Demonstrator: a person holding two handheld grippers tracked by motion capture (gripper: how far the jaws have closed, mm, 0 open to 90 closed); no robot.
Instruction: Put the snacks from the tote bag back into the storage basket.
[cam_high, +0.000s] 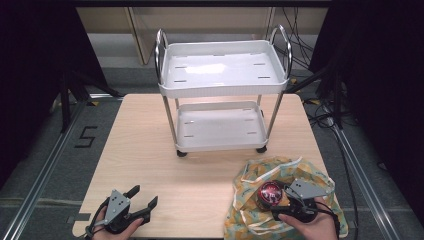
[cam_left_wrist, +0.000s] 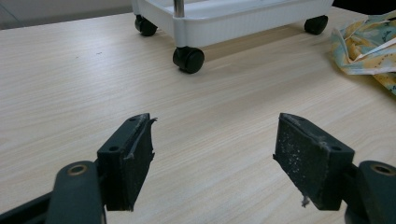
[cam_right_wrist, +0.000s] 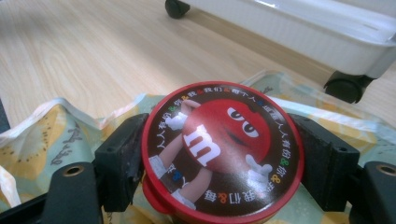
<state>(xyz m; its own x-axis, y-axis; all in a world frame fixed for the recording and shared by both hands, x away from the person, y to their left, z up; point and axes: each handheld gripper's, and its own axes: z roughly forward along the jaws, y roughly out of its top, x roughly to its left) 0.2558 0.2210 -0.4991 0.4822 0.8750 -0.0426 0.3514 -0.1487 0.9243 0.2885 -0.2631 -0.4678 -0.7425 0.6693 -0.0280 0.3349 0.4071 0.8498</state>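
Right gripper view showed the right hand-held gripper (cam_right_wrist: 219, 158) clamped on the candy tin (cam_right_wrist: 223, 151), above the bag (cam_high: 260, 172) near the desk's (cam_high: 150, 150) front right corner. The left hand-held gripper (cam_left_wrist: 215, 161) stood apart, empty. Probably the lift-out step; next, carrying it to the cart (cam_high: 222, 82).

Red round tin lid (cam_right_wrist: 222, 151): I read a large white "m" on the red cartoon candy figure printed at its centre. A ring of small Chinese characters in mixed colours runs round the lid's dark rim; I make out "人人有份" and "我们", the rest is too small. Floor left of the table (cam_high: 150, 150): a dark "5" mark (cam_high: 86, 136).
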